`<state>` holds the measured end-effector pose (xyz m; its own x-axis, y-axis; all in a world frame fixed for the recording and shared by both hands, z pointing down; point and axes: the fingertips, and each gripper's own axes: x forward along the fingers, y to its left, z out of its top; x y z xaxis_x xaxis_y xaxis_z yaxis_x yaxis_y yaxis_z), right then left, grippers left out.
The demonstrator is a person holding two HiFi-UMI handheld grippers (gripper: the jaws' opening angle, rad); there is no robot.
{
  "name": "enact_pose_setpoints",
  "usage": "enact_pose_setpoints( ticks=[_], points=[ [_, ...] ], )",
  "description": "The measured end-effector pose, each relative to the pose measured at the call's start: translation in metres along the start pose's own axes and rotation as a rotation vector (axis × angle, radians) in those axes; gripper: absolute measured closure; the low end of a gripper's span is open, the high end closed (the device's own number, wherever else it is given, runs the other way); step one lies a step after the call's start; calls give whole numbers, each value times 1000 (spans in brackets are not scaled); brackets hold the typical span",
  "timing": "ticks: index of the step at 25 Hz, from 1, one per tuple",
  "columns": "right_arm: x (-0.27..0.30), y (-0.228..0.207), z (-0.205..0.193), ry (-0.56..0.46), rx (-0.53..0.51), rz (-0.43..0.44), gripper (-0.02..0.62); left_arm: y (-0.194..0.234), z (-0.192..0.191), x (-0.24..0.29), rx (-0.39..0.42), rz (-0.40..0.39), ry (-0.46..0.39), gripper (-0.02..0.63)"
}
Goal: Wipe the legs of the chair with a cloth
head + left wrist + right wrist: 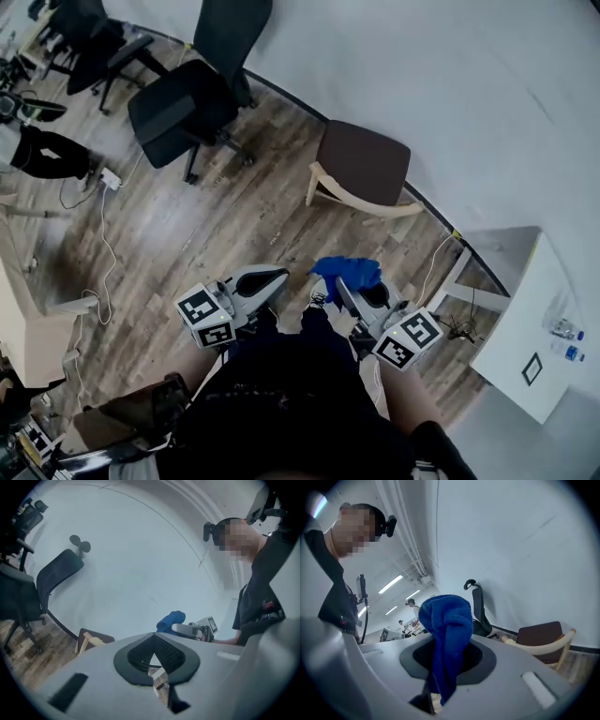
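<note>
Pinching a blue cloth (349, 271) between its jaws, the right hand-held gripper (348, 290) is held low in front of the person's dark-clothed body. In the right gripper view the cloth (446, 620) rises from the jaws in a bunched fold and droops over them. Just beside it, at 9 o'clock, the left hand-held gripper (278, 277) has its jaws pressed together, with nothing between them. Both grippers point toward 12 o'clock, above a wood-plank floor (234, 220).

The chair (364, 161) stands at 12 o'clock, well apart from both grippers. It has a brown seat and pale wooden legs (314, 184) and sits near the curved white wall. The cloth is not touching it.

At 3 o'clock a white table (521, 314) carries two small bottles (565, 330) near its far edge. At 9 o'clock a white cable (105, 251) trails across the floor. Farther off, at 11 o'clock, stands a black office chair (183, 108), with a second dark chair (89, 42) beyond it.
</note>
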<state>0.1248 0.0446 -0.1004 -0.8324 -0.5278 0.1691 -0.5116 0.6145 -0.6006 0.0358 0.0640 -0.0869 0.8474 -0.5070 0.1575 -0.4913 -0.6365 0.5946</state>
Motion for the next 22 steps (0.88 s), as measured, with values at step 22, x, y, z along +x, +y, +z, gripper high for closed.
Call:
enact_pose_setpoints(
  ticks=[22],
  points=[
    [-19, 116, -18, -126, 14, -45, 509, -62, 25, -74, 93, -67, -12, 607]
  ],
)
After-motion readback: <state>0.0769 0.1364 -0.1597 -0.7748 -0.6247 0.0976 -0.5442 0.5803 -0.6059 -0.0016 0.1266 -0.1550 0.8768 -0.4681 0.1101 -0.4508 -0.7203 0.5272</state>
